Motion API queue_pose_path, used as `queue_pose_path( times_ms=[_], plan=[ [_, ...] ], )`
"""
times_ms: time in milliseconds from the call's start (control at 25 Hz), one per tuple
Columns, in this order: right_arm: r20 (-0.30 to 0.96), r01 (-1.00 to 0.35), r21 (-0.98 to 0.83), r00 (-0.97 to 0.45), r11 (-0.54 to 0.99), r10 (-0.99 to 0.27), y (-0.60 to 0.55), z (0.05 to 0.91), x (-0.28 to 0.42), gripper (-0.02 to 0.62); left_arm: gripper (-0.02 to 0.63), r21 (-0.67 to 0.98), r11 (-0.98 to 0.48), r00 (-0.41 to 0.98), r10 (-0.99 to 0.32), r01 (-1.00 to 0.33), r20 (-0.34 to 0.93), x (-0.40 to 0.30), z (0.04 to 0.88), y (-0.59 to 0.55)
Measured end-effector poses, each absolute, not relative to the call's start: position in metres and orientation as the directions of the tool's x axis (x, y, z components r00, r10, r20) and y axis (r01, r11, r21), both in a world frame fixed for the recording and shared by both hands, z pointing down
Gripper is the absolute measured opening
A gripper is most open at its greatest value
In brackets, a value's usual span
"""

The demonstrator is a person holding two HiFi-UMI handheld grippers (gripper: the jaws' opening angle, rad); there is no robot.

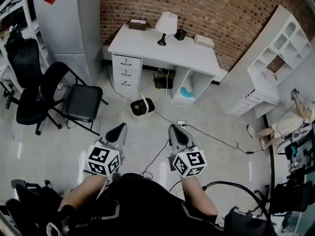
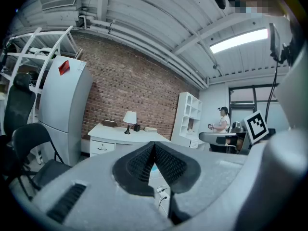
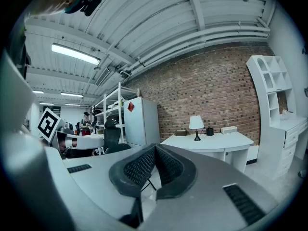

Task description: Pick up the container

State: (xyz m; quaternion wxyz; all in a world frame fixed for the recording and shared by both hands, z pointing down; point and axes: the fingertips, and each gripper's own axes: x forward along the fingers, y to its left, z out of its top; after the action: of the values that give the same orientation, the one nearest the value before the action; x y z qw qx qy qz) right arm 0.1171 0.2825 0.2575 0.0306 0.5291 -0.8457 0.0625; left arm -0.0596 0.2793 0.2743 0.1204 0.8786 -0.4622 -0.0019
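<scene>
A small white container with a dark inside and a handle (image 1: 142, 107) stands on the floor in front of the white desk (image 1: 147, 45). On the desk are a lamp (image 1: 166, 24), a black cup (image 1: 180, 34), a brown box (image 1: 137, 24) and a white box (image 1: 204, 40). My left gripper (image 1: 118, 130) and right gripper (image 1: 176, 131) are held side by side over the floor, short of the container and pointing toward the desk. In the left gripper view the gripper (image 2: 154, 144) is shut with nothing in it. The same goes for the right gripper (image 3: 155, 147) in its own view.
Black office chairs (image 1: 34, 90) and a folding chair (image 1: 82, 101) stand at the left beside a grey cabinet (image 1: 66, 23). A white shelf unit (image 1: 275, 58) stands at the right, with a person (image 1: 288, 122) by it. Cables (image 1: 211, 137) and a power strip cross the floor ahead.
</scene>
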Motion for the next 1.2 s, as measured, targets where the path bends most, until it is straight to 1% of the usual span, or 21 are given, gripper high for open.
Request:
queue_pose_path(
  times_ms=[400,640,880,1040,1200],
  plan=[
    [0.1,-0.903,-0.085,-0.429,0.421,-0.898,0.285,0.259,0.114,0.006,0.009,0.205,-0.545,0.573,-0.812,-0.813,0.112,-0.068,0.279,0.283],
    [0.08,-0.884,-0.115,-0.463,0.453,-0.883,0.288,0.253,0.104,0.006,0.009,0.229,-0.545,0.578,-0.808,-0.807,0.113,-0.072,0.279,0.279],
    [0.075,-0.89,-0.133,-0.448,0.436,-0.891,0.285,0.259,0.095,0.006,0.009,0.24,-0.565,0.6,-0.793,-0.79,0.107,-0.078,0.284,0.277],
    [0.075,-0.883,-0.121,-0.464,0.454,-0.883,0.283,0.257,0.077,0.008,0.009,0.23,-0.559,0.592,-0.799,-0.797,0.106,-0.096,0.283,0.272],
    [0.082,-0.893,-0.114,-0.446,0.436,-0.891,0.277,0.259,0.06,0.008,0.009,0.242,-0.567,0.603,-0.791,-0.787,0.105,-0.118,0.286,0.263]
  ],
)
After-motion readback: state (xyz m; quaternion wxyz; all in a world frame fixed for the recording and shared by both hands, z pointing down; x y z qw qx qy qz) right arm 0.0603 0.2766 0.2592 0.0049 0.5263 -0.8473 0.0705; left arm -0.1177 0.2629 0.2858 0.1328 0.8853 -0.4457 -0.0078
